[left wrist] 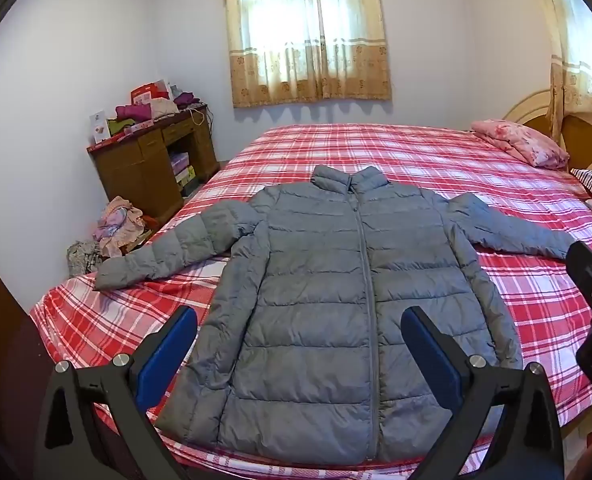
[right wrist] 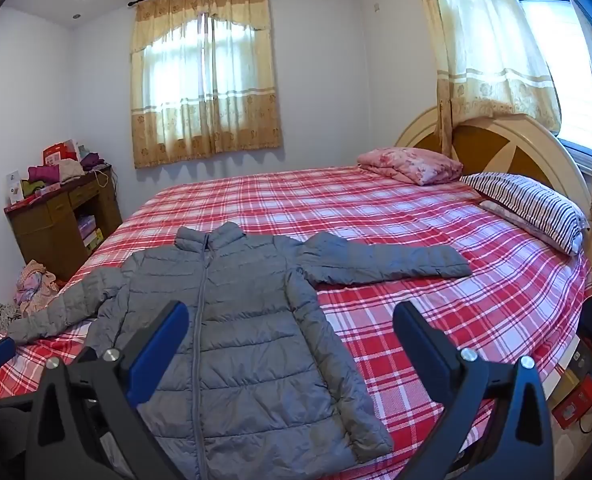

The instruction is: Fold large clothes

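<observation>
Both claws hang spread and empty. The left gripper [left wrist: 299, 330] sits over the hem of the gray jacket [left wrist: 336, 300] — collar away, sleeves out sideways on the bed [left wrist: 536, 300]. The right gripper [right wrist: 291, 326] sits nearer the right sleeve [right wrist: 384, 260].

White walls; curtained window [right wrist: 205, 76] backlit; plaid bed [right wrist: 416, 240]; arched headboard [right wrist: 496, 136]; cluttered wooden desk [right wrist: 55, 220] in corner.

bed [right wrist: 416, 320] plaid sheet | on it: grey jacket [right wrist: 231, 320] flat, pink quilt [right wrist: 410, 165], striped pillow [right wrist: 532, 208]
</observation>
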A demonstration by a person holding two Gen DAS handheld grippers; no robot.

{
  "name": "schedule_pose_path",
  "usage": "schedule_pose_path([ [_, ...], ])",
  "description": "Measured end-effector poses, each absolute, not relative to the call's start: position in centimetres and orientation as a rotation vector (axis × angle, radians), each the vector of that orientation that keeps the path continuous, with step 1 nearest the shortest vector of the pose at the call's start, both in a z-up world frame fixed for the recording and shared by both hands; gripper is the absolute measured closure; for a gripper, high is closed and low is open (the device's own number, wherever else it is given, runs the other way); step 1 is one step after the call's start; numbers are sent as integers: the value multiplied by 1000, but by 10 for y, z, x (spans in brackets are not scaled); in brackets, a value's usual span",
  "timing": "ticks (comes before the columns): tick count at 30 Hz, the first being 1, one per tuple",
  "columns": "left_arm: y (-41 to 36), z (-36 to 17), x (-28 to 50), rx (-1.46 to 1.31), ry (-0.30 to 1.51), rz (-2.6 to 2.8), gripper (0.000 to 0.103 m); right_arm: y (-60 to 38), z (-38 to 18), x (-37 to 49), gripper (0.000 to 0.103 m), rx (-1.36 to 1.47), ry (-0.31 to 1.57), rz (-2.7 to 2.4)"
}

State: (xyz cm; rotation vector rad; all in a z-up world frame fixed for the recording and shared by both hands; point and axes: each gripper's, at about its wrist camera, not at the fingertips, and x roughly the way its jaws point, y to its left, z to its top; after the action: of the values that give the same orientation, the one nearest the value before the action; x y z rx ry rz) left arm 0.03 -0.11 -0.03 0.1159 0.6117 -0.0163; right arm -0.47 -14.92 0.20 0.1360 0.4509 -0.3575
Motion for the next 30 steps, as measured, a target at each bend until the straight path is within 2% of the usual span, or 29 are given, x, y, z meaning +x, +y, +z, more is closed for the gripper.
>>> schedule_pose_path([
  [30,2,1,4,97,615,-43,1,-151,0,3,0,126,463,-356],
])
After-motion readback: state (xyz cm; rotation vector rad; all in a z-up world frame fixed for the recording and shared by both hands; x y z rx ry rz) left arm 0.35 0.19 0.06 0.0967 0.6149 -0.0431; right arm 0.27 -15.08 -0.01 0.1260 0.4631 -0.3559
